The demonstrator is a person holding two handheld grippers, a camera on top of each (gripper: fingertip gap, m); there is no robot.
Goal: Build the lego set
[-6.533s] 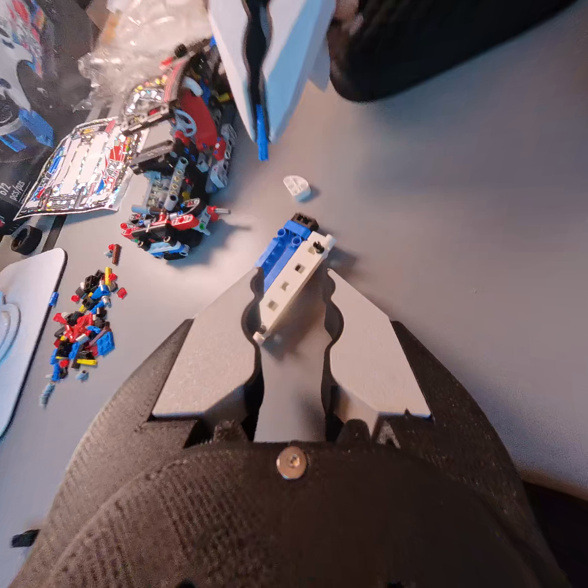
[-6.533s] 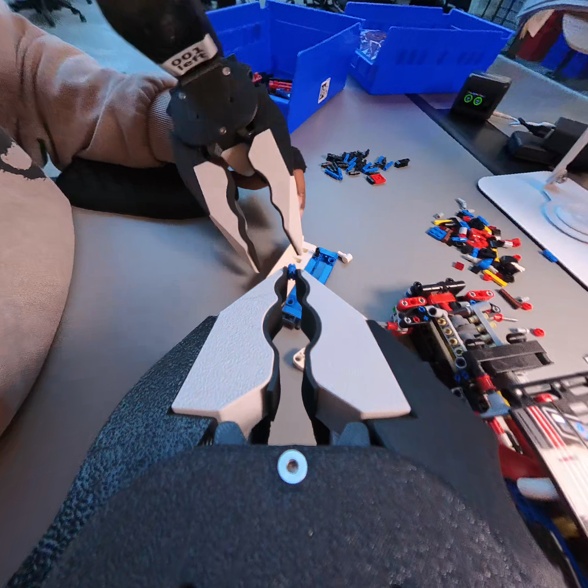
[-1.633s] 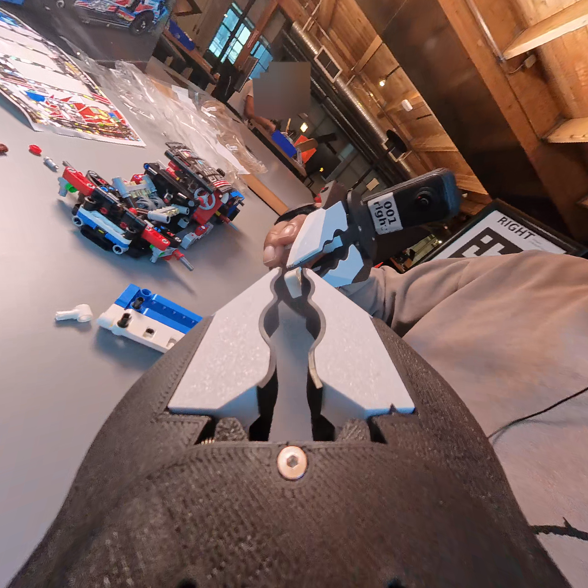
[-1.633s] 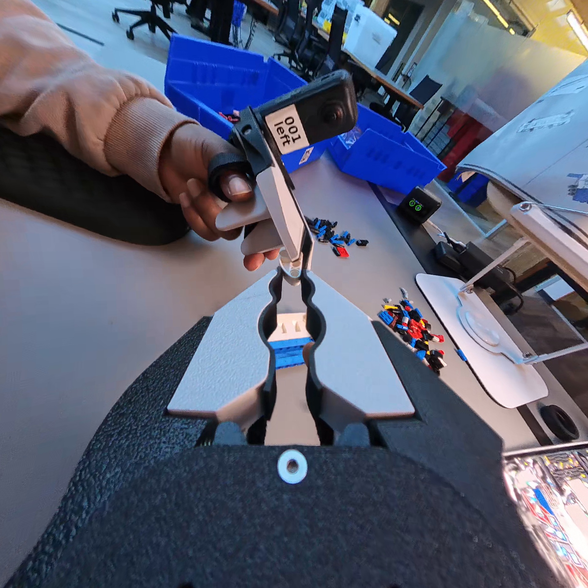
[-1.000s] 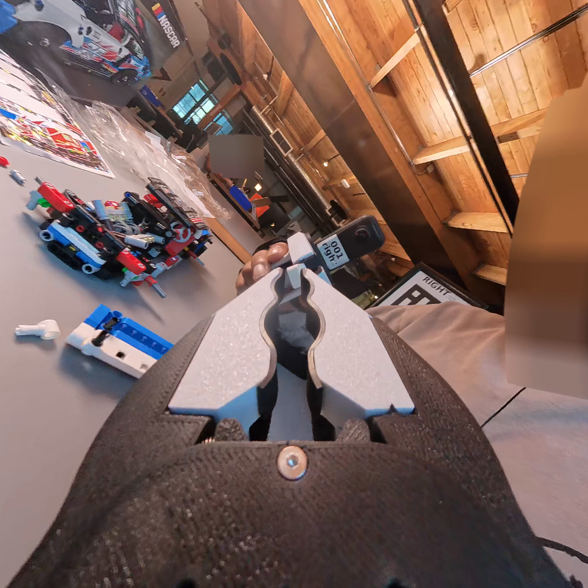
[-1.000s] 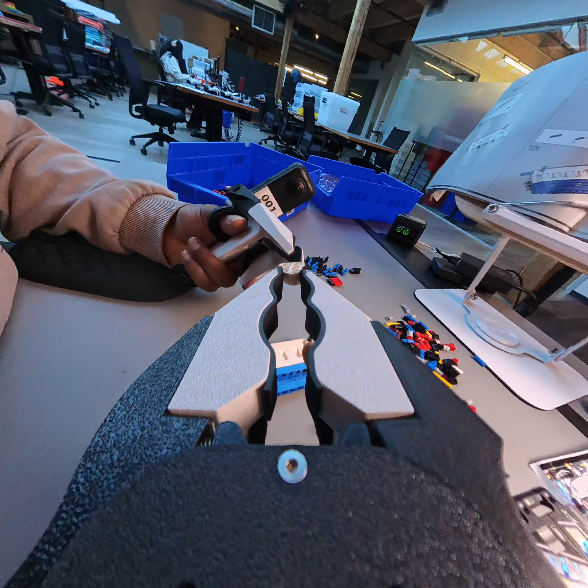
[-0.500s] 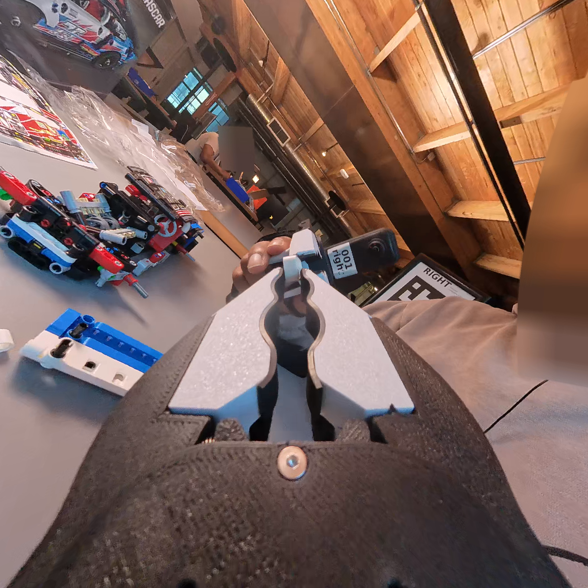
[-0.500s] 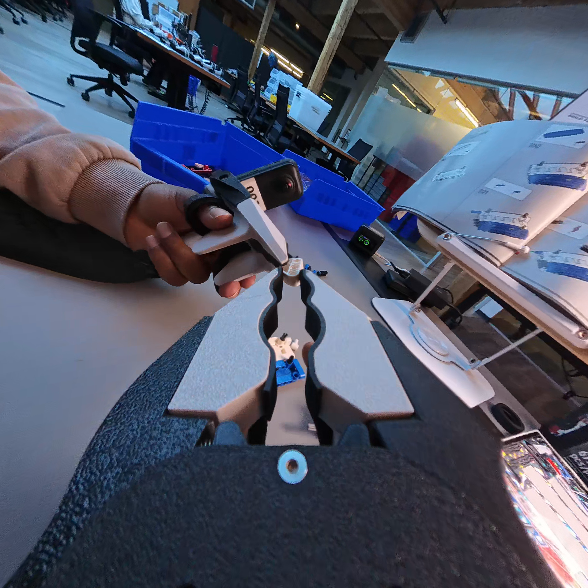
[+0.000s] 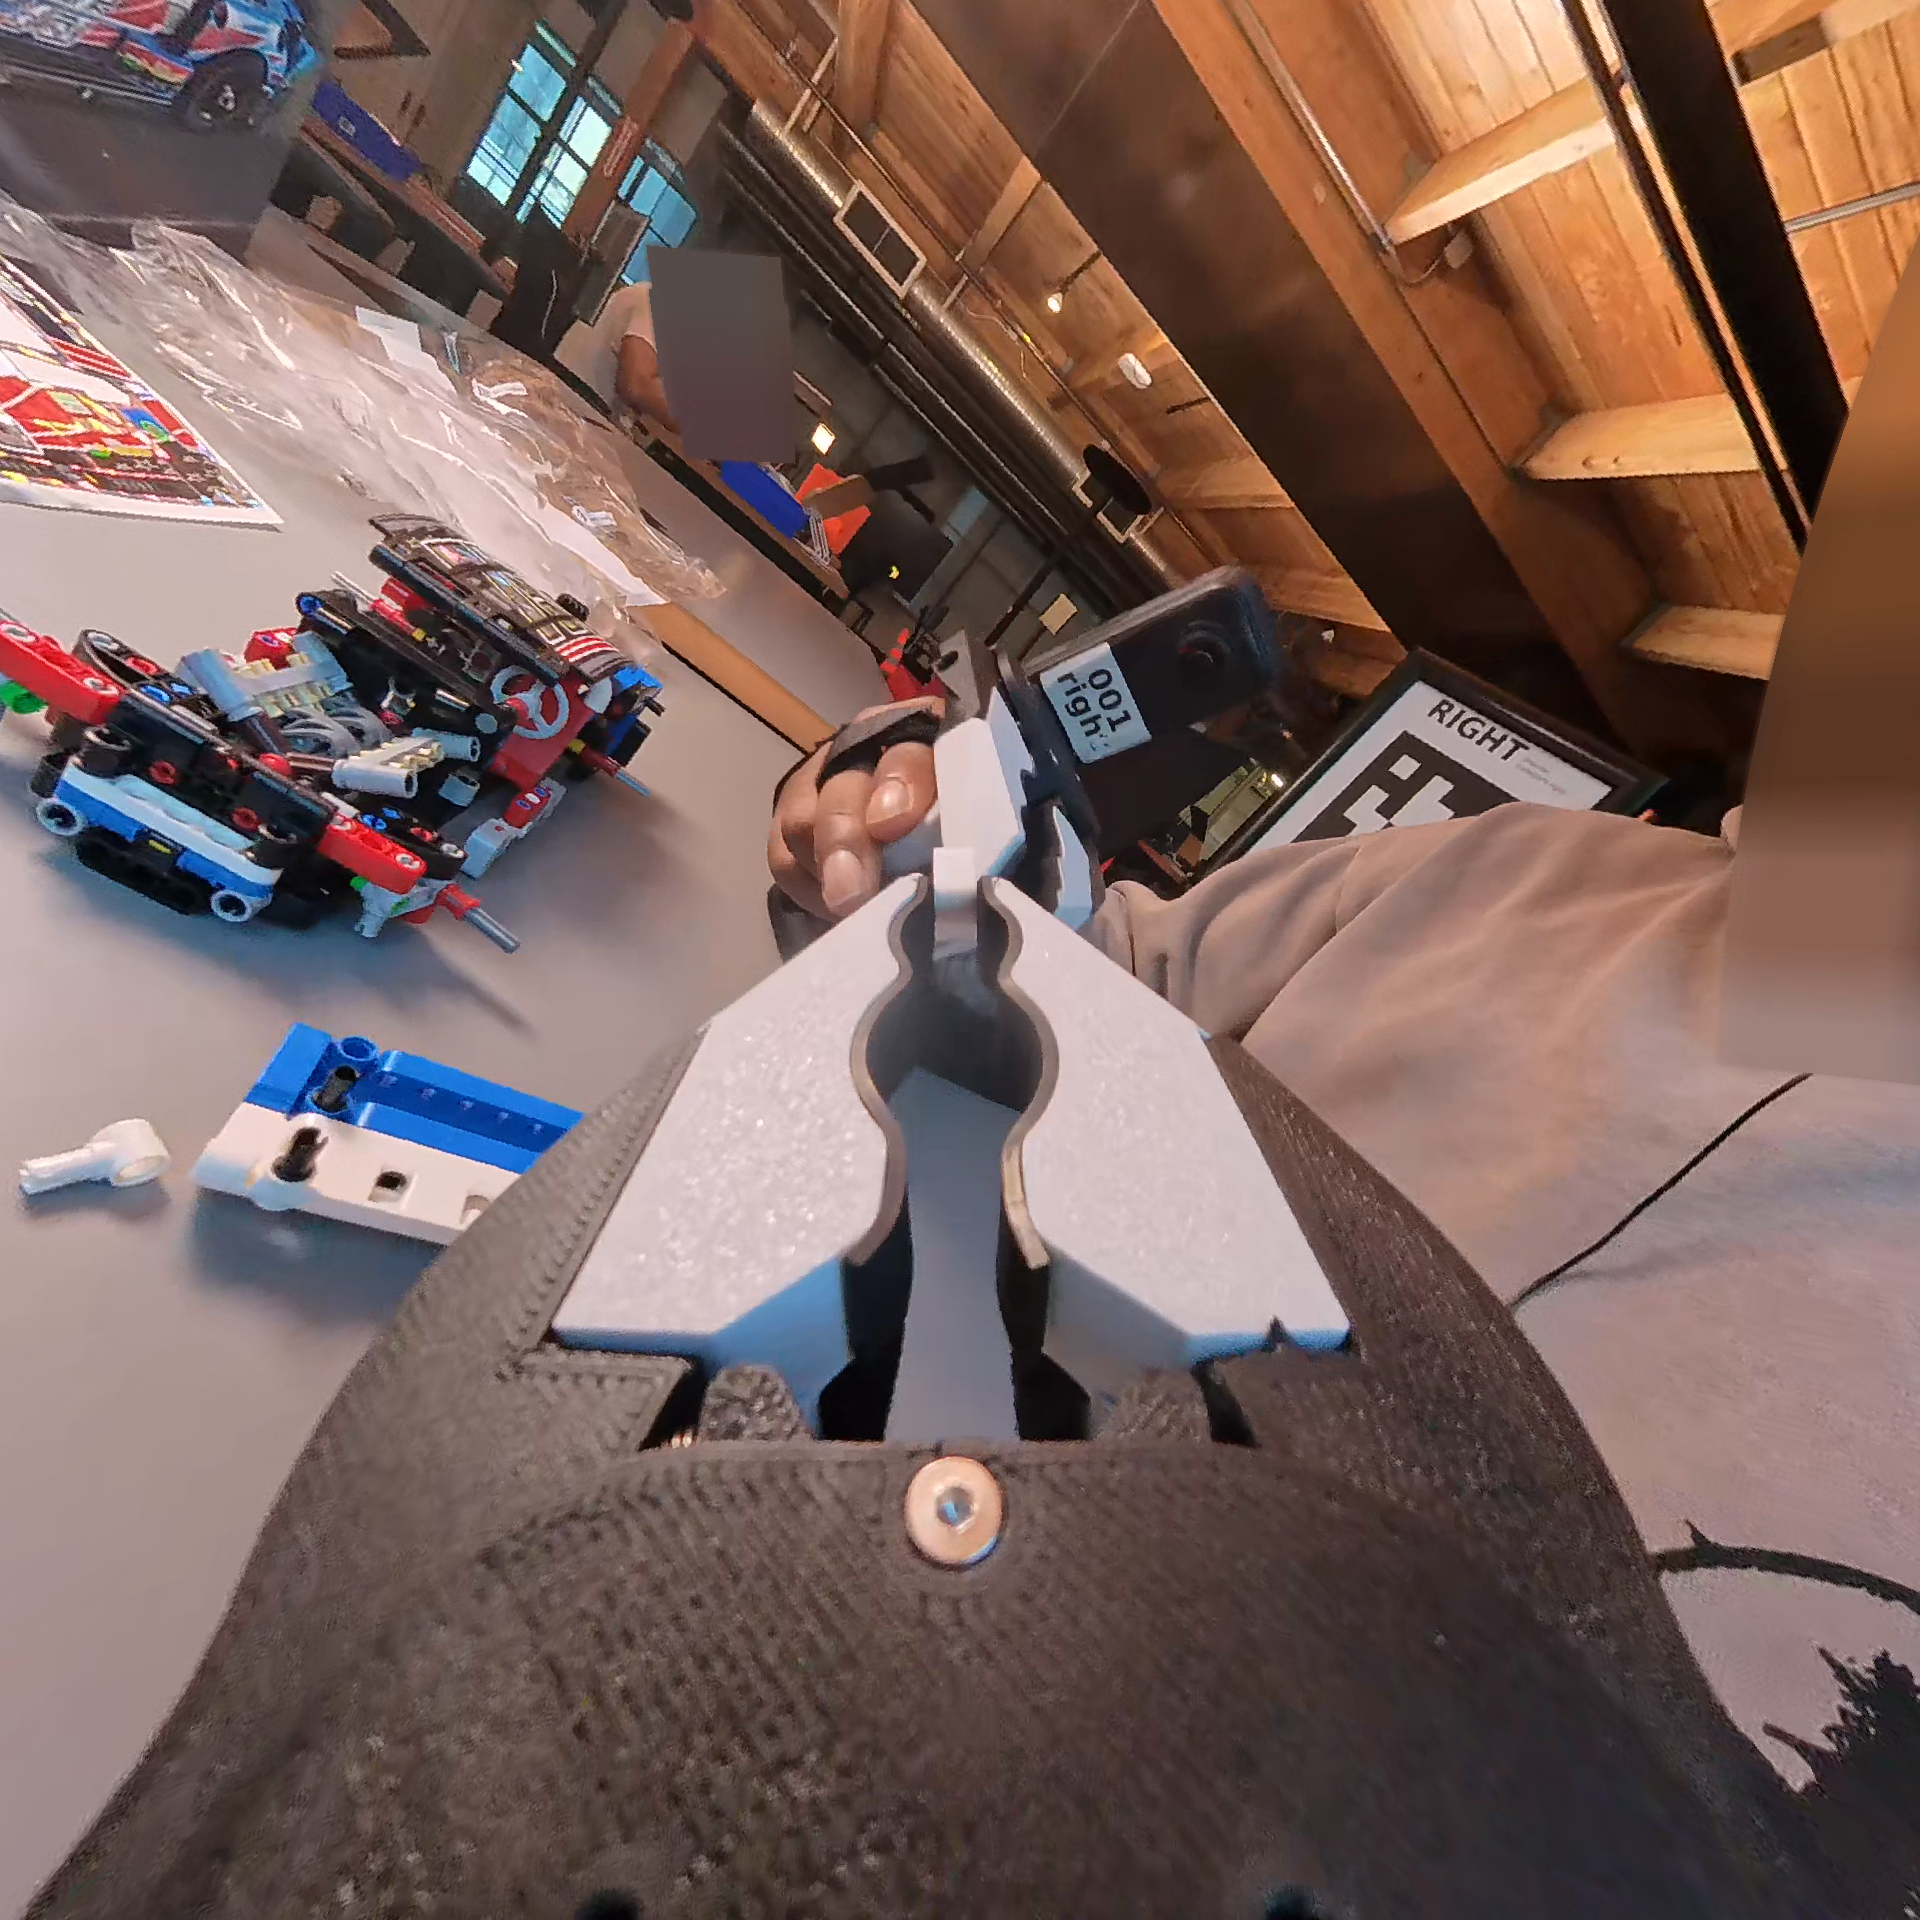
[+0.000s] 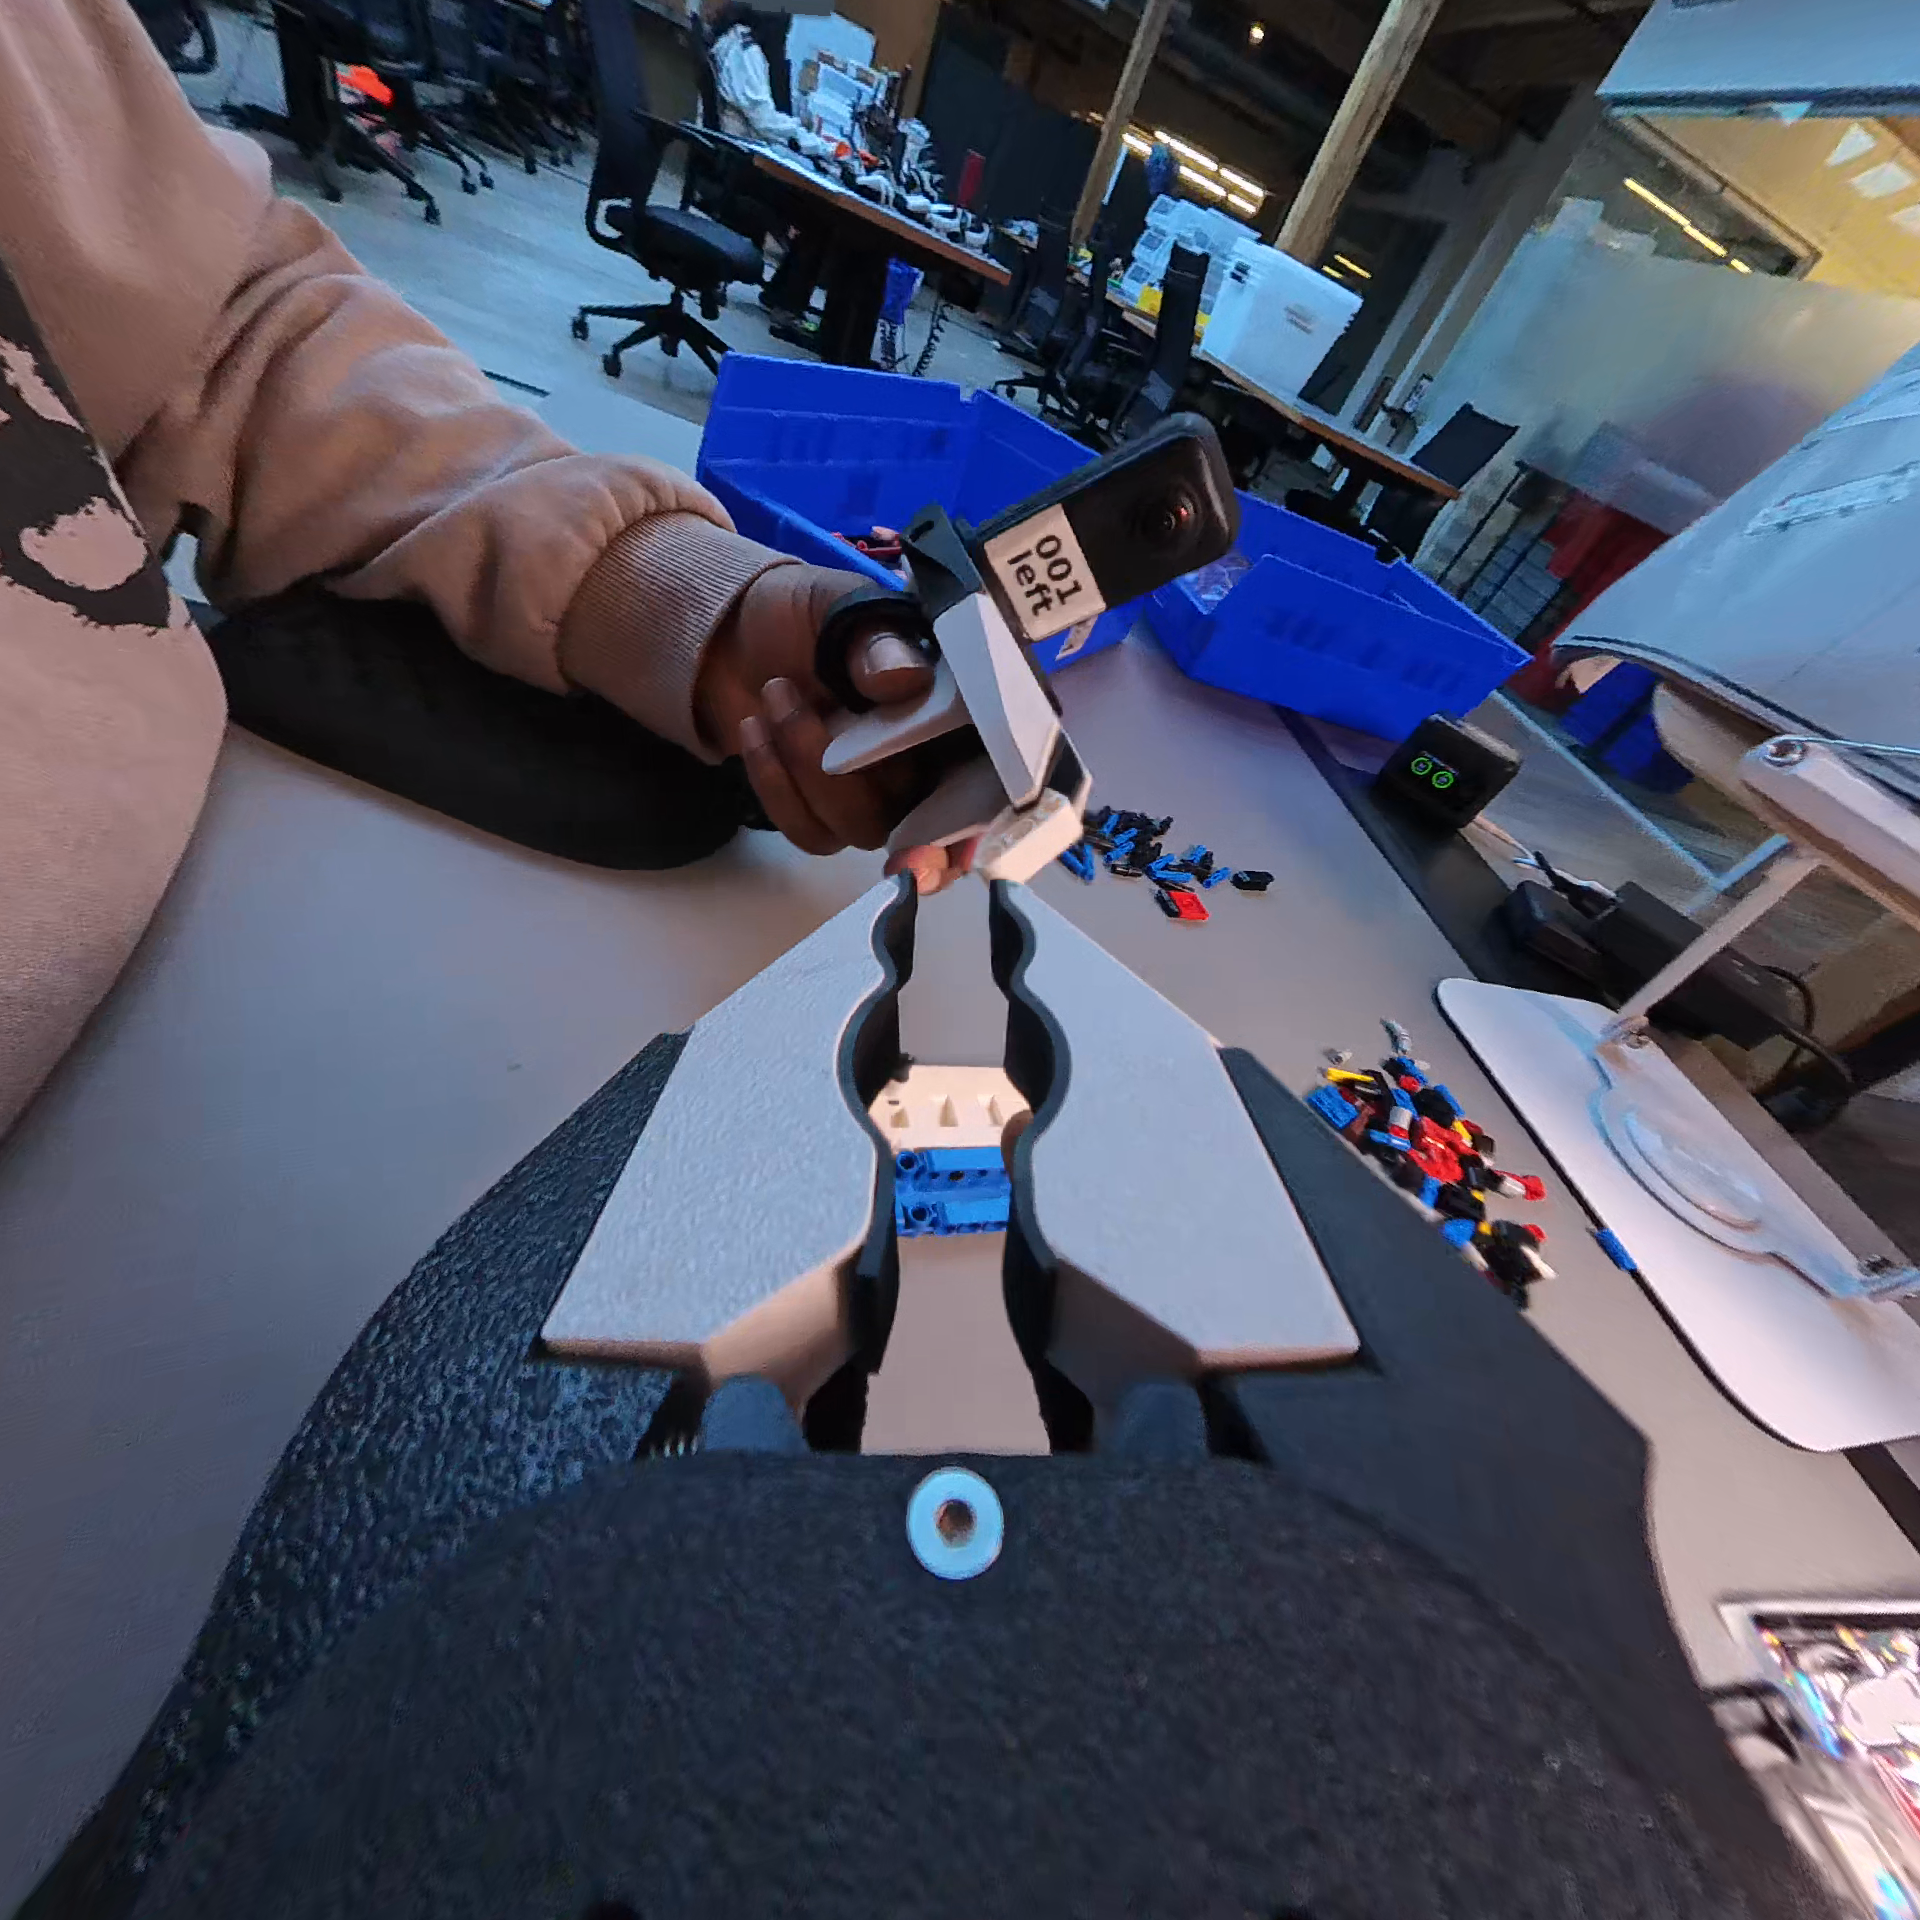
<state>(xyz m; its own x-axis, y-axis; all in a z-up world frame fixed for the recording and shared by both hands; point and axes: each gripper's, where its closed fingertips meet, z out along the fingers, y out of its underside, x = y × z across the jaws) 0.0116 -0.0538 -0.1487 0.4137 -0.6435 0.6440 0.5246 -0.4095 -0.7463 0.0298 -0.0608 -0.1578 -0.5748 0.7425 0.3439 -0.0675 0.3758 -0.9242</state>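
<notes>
Two grippers meet above the grey table (image 9: 156, 1455), held up near the middle of each frame. The left gripper (image 9: 954, 896) has its jaws clamped on a small white piece (image 9: 953, 881), which sticks out past the tips; in the right wrist view the same piece (image 10: 1029, 837) shows at the end of that gripper (image 10: 1023, 816), just above centre. The right gripper (image 10: 953, 896) has its jaws a little apart with nothing between them, its tips just below the white piece without touching it. A blue and white block (image 9: 384, 1132) lies flat on the table at the left of the left wrist view, with a small white connector (image 9: 94, 1166) just beside it. The half-built car (image 9: 312, 748) sits farther back, at the upper left. In the right wrist view the block (image 10: 951, 1158) shows through the gap between the fingers, a heap of loose pieces (image 10: 1439, 1158) lies at the right, and blue bins (image 10: 1320, 623) stand at the far edge.
</notes>
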